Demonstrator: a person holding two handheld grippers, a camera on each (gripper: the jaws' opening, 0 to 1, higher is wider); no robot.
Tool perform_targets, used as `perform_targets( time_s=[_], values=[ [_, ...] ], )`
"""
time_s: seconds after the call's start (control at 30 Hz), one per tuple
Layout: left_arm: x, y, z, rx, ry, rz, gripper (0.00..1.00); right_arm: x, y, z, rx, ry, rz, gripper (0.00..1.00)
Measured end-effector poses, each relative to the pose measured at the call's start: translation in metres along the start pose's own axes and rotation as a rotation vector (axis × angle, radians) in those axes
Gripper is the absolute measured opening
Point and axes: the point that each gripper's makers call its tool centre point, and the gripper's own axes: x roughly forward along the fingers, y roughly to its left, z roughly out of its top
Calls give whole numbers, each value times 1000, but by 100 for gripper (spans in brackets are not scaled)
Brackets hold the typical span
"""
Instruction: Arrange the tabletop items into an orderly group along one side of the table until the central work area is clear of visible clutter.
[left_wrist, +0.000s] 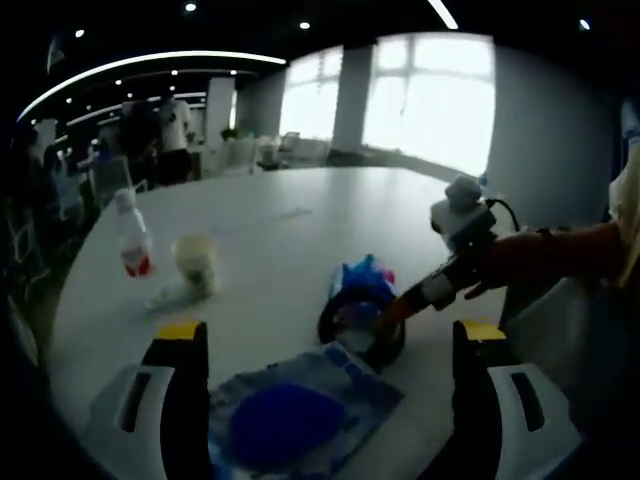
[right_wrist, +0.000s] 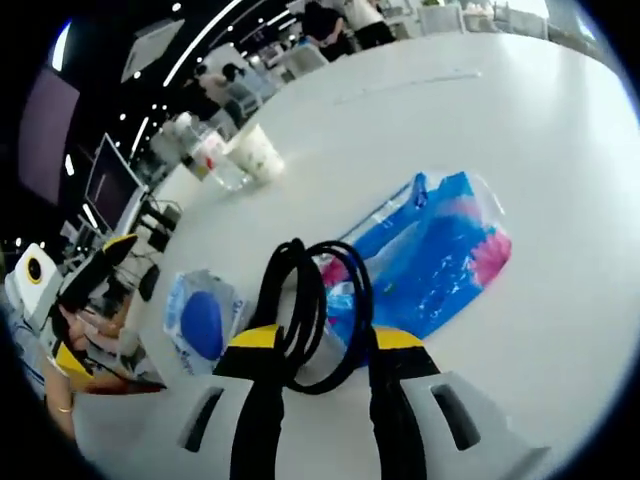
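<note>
My right gripper (right_wrist: 328, 340) is shut on a black coiled cable (right_wrist: 316, 300), which stands up between its yellow-tipped jaws. In the left gripper view, that gripper (left_wrist: 440, 285) comes in from the right with the cable (left_wrist: 360, 322) just in front of a blue and pink packet (left_wrist: 362, 275). My left gripper (left_wrist: 330, 330) is open and wide. A clear bag with a blue round thing (left_wrist: 285, 420) lies on the white table (left_wrist: 300, 220) between its jaws. The same bag (right_wrist: 205, 320) and packet (right_wrist: 440, 250) lie left and right of the cable.
A small bottle with a red label (left_wrist: 132, 235) and a pale paper cup (left_wrist: 196, 262) stand together towards the table's far left; the bottle (right_wrist: 205, 150) and cup (right_wrist: 255, 155) also show in the right gripper view. People and chairs are beyond the table.
</note>
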Motion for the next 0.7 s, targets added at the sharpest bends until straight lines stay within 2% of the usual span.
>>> perform_targets(
  time_s=[0.27, 0.5, 0.7],
  values=[
    [0, 0, 2, -9, -8, -2, 97, -2, 2, -2, 29, 14, 6, 27],
    [1, 0, 1, -12, -3, -6, 94, -6, 13, 4, 116, 1, 77, 11],
    [1, 0, -1, -13, 5, -4, 93, -8, 20, 5, 136, 3, 104, 9]
  ],
)
